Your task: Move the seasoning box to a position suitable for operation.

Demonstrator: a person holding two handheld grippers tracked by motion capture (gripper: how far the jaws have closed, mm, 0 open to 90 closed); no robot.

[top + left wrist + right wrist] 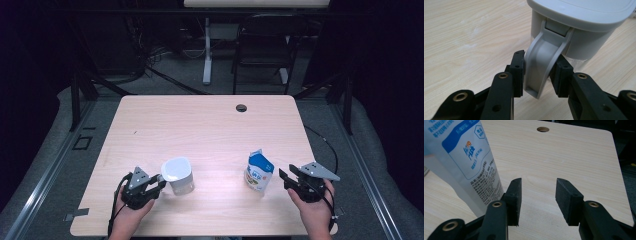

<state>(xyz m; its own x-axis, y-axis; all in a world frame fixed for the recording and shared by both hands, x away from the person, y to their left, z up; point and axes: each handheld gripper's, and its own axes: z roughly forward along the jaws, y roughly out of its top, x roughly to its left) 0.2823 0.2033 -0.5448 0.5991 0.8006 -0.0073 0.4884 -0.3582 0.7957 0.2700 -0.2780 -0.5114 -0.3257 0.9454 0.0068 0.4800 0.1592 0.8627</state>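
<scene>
A white lidded jug (177, 175) stands near the table's front left. In the left gripper view its curved grey handle (541, 65) runs down between my jaws, and both pads (518, 72) lie against its sides. My left gripper (159, 184) is shut on that handle. A blue and white milk carton (259, 171) stands upright at the front right. My right gripper (287, 172) sits just to its right, open. In the right gripper view the carton (466, 157) rises left of the jaws, beside the left finger, and bare wood shows between them (537, 187).
The light wooden table (200, 125) has a round cable hole (241, 107) near its far edge. A dark chair (265, 45) and a white desk leg (207, 50) stand beyond it. Grey floor drops away on both sides.
</scene>
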